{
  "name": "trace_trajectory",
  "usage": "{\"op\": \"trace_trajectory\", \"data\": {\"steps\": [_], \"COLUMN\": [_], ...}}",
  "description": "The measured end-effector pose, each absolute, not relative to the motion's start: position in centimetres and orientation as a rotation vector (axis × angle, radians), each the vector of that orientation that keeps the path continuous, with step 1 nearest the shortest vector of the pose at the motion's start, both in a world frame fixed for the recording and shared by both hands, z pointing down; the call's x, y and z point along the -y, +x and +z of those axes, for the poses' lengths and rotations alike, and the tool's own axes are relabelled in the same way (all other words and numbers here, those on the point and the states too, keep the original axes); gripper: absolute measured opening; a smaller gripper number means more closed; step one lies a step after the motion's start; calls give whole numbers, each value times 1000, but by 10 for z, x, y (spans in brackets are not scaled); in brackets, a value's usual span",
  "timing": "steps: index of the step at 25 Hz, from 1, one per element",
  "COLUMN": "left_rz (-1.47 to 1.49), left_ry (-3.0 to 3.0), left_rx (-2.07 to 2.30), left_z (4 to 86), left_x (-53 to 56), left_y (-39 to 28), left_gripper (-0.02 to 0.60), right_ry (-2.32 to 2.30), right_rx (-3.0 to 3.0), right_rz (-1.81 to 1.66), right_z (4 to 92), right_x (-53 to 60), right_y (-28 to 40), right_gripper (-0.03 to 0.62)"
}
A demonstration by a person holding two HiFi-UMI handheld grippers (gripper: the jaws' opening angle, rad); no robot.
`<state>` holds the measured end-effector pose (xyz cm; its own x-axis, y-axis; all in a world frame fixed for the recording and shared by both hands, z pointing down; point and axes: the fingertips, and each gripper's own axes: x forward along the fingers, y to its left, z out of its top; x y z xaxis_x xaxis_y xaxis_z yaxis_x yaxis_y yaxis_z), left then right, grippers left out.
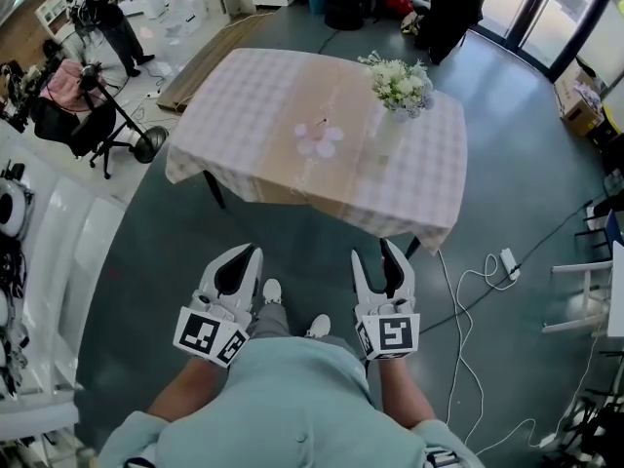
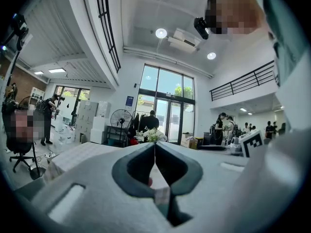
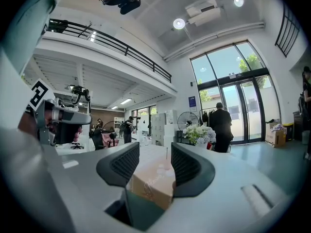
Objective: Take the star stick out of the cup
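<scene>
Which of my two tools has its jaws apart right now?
The white right tool: its jaws stand apart with nothing between them, while the white left tool is closed tip to tip.

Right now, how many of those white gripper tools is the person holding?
2. The left gripper sits low and left in the head view, jaws together; the right gripper is beside it, jaws apart and empty. None seem hidden.

A surface (image 1: pixel 234 96) under a checked cloth carries a white flower bouquet (image 1: pixel 398 84) near its far right corner and a pink cup (image 1: pixel 320 142) holding a thin stick (image 1: pixel 323 125) mid-surface. The left tongs (image 1: pixel 252 254) and right tongs (image 1: pixel 371 257) hover over the grey floor (image 1: pixel 302 247), well short of the surface.
</scene>
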<state>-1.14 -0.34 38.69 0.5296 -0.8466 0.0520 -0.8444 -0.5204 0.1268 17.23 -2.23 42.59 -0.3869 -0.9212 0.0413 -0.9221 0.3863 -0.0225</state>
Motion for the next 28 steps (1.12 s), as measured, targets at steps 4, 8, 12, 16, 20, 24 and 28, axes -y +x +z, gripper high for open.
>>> {"op": "trace_trajectory", "data": {"steps": [4,8,12,16,20,24,28], "left_rz": [-28,-40,-58,-58,-75,-90,-93], "left_ry": [2630,2651,2652,2651,2653,2659,2672], "left_rx": [1428,1389,1359,1336,1320,1296,1260], "left_z": [391,392,393,400,401,399,398], "left_x": [15,37,58,84,113,142,168], "left_y": [-12,-14,-26,-41,-60,-76,-90], "left_gripper": [8,10,11,11,11,11,11], "right_ry": [1745,1779,1786,1803,1814,1830,1863], "right_rx": [2573,2541,2512,2494,2475,2455,2436], "right_rz": [72,96,98,121,124,111,119], "right_z": [427,434,436,442,442,439,436], "right_x": [31,49,69,96,123,150,176], "right_y": [172,171,159,147,130,114,102], "right_gripper": [183,183,183,183,182,182,181]}}
